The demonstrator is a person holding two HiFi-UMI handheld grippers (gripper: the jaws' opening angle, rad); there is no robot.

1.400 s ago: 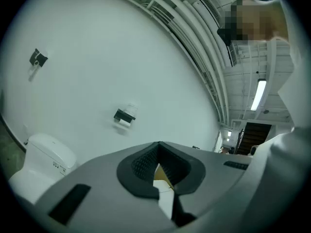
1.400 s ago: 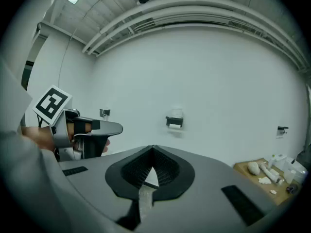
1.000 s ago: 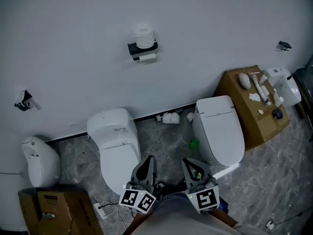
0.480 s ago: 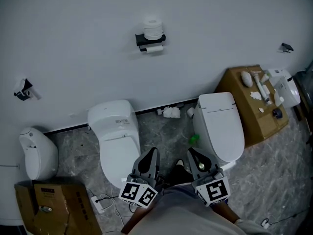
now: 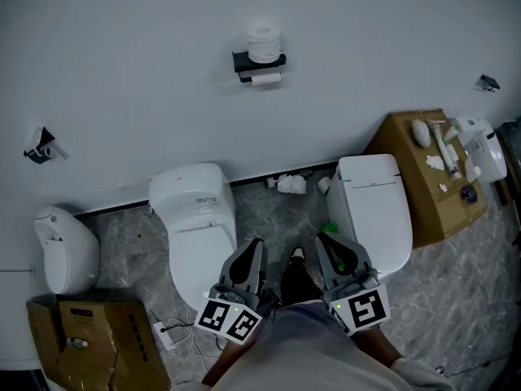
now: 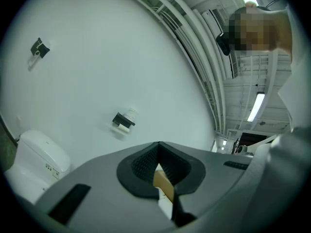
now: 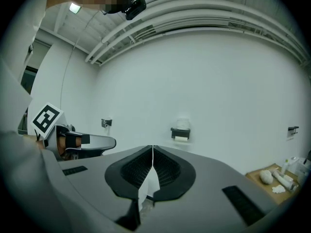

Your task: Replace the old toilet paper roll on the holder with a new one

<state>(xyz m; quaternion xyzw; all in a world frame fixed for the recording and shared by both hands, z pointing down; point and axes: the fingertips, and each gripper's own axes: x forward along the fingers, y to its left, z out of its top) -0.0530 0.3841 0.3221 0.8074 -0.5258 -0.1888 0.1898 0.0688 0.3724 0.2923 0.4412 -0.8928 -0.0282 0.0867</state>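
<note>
Left claw (image 5: 251, 249), right claw (image 5: 327, 244) risen, closed

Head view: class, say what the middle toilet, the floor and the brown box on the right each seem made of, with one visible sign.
Middle toilet: probably glazed ceramic; white, smooth, slightly shiny, rounded.
Floor: polished stone or stone-look tile; grey with pale veins.
Brown box: likely cardboard; matt tan, flat faces, straight edges.

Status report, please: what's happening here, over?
Left gripper, right gripper shut, empty. Holder on wall untouched, roll standing on top. Round toilet, square toilet flank the path.
</note>
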